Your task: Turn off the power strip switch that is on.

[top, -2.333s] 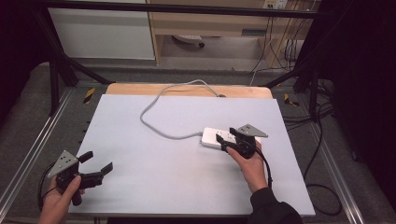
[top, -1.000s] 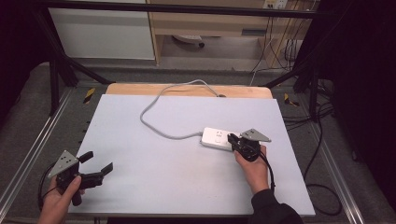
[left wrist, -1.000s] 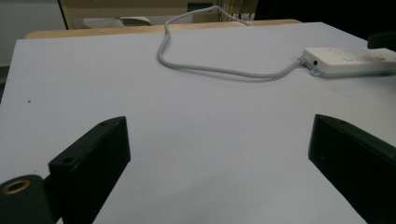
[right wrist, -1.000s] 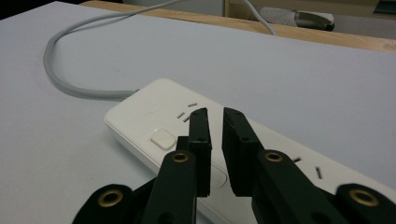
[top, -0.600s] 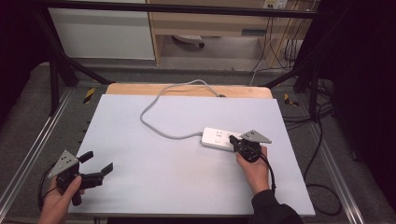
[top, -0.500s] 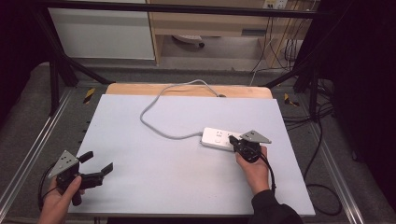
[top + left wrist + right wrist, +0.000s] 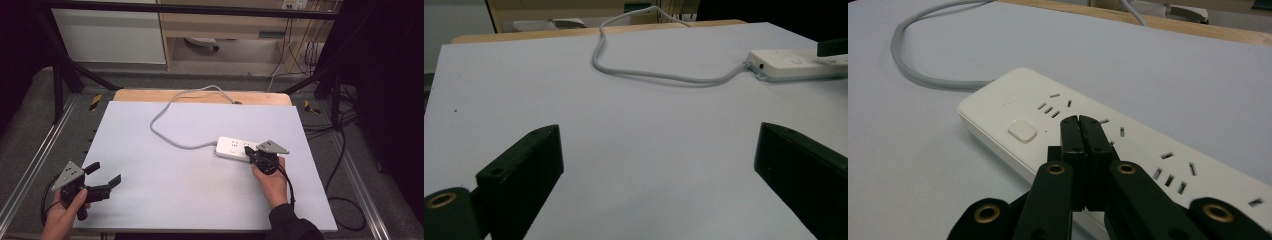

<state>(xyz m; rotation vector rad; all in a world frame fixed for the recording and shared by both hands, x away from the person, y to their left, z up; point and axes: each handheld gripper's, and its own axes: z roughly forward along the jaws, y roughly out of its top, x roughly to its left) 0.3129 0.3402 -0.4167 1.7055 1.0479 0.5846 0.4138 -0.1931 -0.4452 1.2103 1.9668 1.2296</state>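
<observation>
Right gripper (image 7: 1079,122), jaws pressed together on nothing, poised over white power strip (image 7: 1108,145) at table's (image 7: 175,200) right side, tip near square switch (image 7: 1022,132), likely for pressing. Left gripper (image 7: 105,175) spread wide, idle at near-left edge.

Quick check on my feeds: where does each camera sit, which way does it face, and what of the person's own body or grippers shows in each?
High view: above the person's side, looking forward and down on the table; both hands, left gripper and right gripper show.
Left gripper view: low over the table, looking between its open jaws toward the cable.
Right gripper view: just above the power strip, along its shut jaws.
All three share the power strip.
</observation>
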